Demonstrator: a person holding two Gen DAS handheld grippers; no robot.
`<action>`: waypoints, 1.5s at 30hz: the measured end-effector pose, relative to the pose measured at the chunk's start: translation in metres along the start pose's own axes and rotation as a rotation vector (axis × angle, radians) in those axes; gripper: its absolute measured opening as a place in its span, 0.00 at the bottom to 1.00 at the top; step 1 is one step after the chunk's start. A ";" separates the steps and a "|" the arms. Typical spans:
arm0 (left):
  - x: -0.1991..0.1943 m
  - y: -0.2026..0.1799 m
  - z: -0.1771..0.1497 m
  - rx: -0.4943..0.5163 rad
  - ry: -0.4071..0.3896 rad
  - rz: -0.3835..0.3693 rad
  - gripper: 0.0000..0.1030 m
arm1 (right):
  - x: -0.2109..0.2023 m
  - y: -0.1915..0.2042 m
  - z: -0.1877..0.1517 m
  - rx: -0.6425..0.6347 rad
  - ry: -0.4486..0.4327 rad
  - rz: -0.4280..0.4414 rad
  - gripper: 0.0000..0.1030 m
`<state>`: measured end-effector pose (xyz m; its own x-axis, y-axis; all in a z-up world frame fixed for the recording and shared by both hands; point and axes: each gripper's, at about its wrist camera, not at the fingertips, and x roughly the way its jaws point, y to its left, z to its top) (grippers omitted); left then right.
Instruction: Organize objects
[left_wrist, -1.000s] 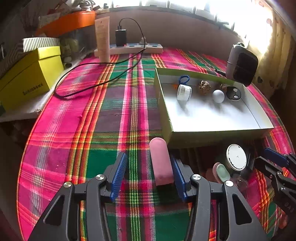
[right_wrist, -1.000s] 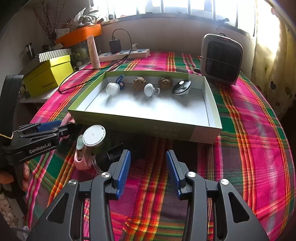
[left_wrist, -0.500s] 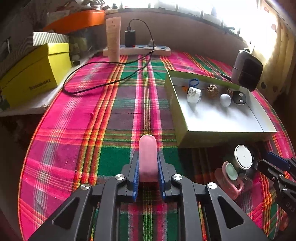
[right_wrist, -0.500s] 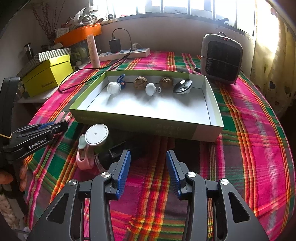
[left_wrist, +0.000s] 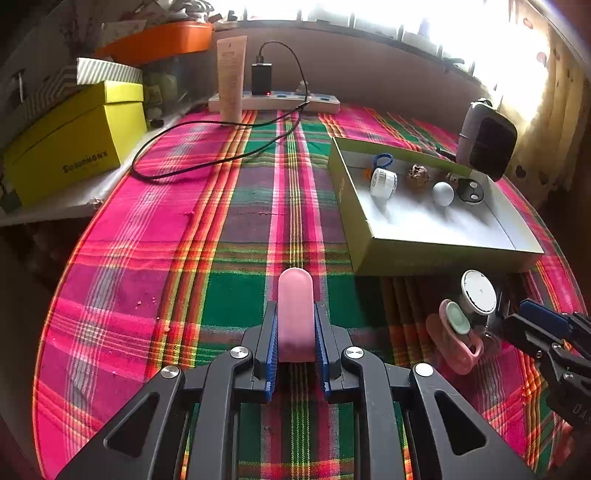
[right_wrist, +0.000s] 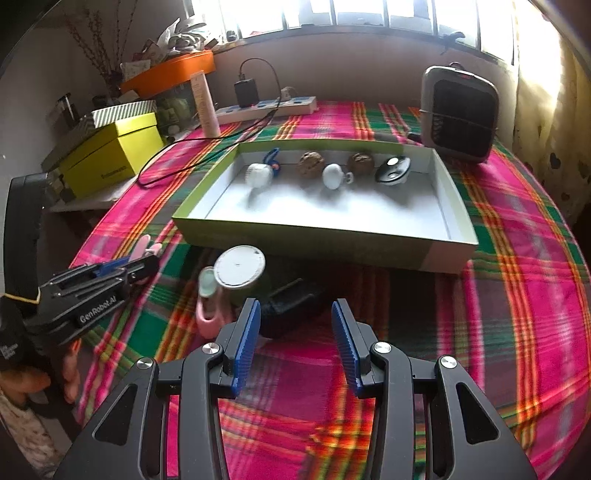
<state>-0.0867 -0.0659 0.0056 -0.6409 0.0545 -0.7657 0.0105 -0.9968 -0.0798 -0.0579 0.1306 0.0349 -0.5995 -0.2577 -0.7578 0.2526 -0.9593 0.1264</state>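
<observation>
My left gripper (left_wrist: 295, 325) is shut on a pink rounded block (left_wrist: 295, 314) and holds it over the plaid cloth, left of the green-walled box (left_wrist: 436, 254). The same block shows as a pink tip (right_wrist: 142, 249) in the right wrist view, ahead of the left gripper (right_wrist: 122, 269). My right gripper (right_wrist: 295, 332) is open and empty, just behind a dark object (right_wrist: 291, 306) near the box front. The box (right_wrist: 325, 240) holds a white roll, two brown balls, a white ball and a black piece.
A white-lidded jar (right_wrist: 240, 267) and a pink item with a mint cap (right_wrist: 208, 306) lie left of my right gripper. A heater (right_wrist: 460, 112) stands behind the box. A yellow box (left_wrist: 70, 155), power strip (left_wrist: 273, 101) and black cable (left_wrist: 207, 162) lie far left.
My left gripper closed on the pink block and now holds it slightly raised. My right gripper moved forward toward the dark object, still open.
</observation>
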 end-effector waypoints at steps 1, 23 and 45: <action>0.000 0.000 -0.001 -0.001 -0.002 0.000 0.16 | 0.000 0.001 0.000 0.002 -0.003 -0.003 0.41; -0.002 0.002 -0.001 -0.009 -0.005 -0.014 0.16 | 0.003 0.003 -0.005 -0.008 0.019 -0.098 0.52; -0.002 0.002 -0.001 -0.009 -0.006 -0.015 0.16 | 0.004 -0.001 -0.004 0.021 0.016 -0.127 0.52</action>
<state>-0.0845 -0.0677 0.0062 -0.6453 0.0689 -0.7608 0.0082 -0.9952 -0.0971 -0.0576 0.1312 0.0298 -0.6137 -0.1324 -0.7783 0.1597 -0.9863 0.0418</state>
